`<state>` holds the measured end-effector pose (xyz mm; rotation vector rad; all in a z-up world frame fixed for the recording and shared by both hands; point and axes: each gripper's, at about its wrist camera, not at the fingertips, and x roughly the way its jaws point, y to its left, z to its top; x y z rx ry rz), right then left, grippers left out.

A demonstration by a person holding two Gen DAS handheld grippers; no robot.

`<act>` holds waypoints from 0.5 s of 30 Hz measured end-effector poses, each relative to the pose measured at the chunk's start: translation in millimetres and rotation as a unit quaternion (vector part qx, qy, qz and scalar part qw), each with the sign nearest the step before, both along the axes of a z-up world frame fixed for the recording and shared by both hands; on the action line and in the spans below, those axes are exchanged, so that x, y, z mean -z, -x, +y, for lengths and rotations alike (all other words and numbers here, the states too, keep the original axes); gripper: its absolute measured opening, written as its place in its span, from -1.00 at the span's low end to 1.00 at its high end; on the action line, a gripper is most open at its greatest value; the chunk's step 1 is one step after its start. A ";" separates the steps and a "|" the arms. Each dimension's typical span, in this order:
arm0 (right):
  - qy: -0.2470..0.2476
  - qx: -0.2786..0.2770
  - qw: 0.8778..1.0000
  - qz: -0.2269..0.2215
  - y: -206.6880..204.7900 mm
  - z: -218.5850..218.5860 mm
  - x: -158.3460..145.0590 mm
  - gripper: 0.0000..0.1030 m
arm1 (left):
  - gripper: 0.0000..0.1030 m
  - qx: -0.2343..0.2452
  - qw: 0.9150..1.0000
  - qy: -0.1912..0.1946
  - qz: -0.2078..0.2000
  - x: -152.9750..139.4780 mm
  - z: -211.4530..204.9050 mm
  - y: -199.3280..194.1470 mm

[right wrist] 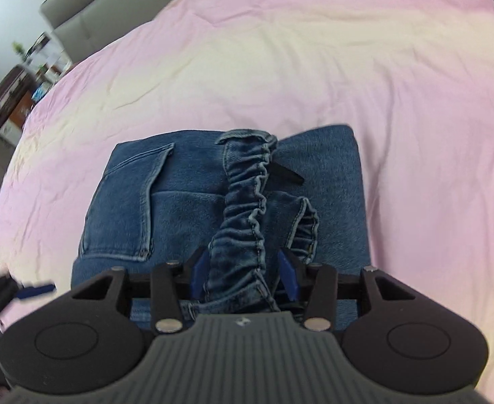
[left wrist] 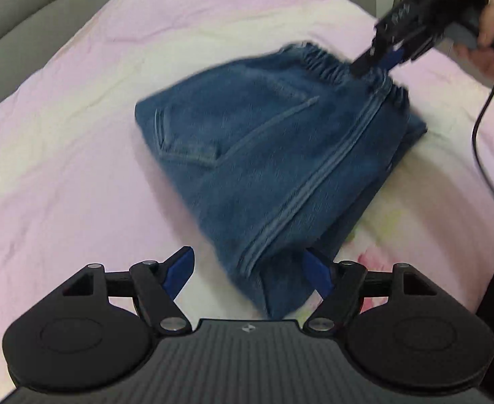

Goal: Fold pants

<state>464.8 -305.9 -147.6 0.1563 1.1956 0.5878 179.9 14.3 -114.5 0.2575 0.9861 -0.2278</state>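
Jaws over pants [left wrist: 274, 155], pink bedsheet [left wrist: 61, 155]

Pants [left wrist: 264, 155] motion-blurred in left view, near corner hidden behind gripper body. Left gripper [right wrist: 28, 291] cut off at right view's left edge. Far-left shelf [right wrist: 28, 77] contents unreadable.

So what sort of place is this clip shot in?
Most likely a bedroom in a home: the jeans lie on a bed with a pink sheet, a padded grey headboard behind it, and cluttered shelves off to one side.
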 end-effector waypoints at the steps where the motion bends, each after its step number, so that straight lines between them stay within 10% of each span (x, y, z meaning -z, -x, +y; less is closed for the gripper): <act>1: 0.005 0.001 1.000 -0.004 0.7 1.5 -2.7 -0.41 | 0.67 -0.005 1.000 -0.002 0.002 4.9 1.9 0.8; 3: 0.017 -0.009 0.999 -0.031 8.0 2.9 -15.0 -0.83 | 0.57 -0.022 1.000 0.005 0.008 12.9 5.5 -0.3; 10: 0.032 -0.072 0.988 -0.132 61.8 3.7 -81.6 -0.92 | -0.30 -0.068 0.995 0.072 0.023 20.3 11.9 -14.8; 15: 0.098 -0.094 0.981 -0.139 84.7 -7.7 -61.6 -0.95 | -0.54 -0.087 0.993 0.080 0.030 15.3 26.7 -10.5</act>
